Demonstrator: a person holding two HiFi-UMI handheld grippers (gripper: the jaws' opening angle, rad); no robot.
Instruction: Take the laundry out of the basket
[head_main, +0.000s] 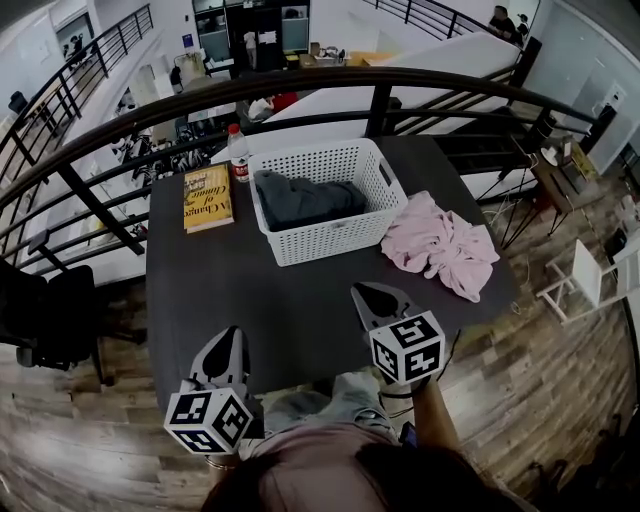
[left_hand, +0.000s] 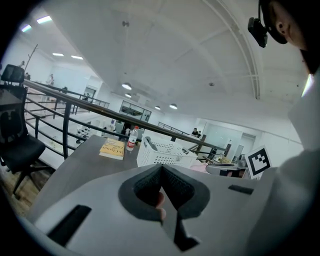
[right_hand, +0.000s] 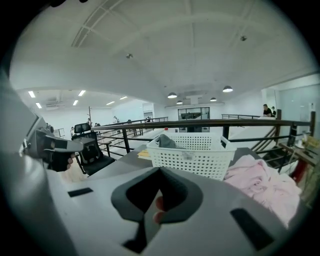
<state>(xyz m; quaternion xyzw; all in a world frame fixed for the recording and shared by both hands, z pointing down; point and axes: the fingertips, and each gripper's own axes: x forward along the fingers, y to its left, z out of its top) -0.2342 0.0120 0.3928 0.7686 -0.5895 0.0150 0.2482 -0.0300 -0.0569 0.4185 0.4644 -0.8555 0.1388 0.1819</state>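
1. L gripper (head_main: 230, 338) was shut, nothing btwn its jaws; it hovered over the near edge of the dark table (head_main: 290, 310).
2. R gripper (head_main: 362, 292) was shut too, empty, over the table's near-right part, well short of the basket.
3. White basket (head_main: 330, 240) sat mid-table toward the far side, w/ a dark grey garment (head_main: 305, 200) inside.
4. Pink garment (head_main: 445, 245) lay crumpled on the table just right of the basket.
5. Yellow book (head_main: 208, 198) & bottle (head_main: 238, 155) lay left of the basket.
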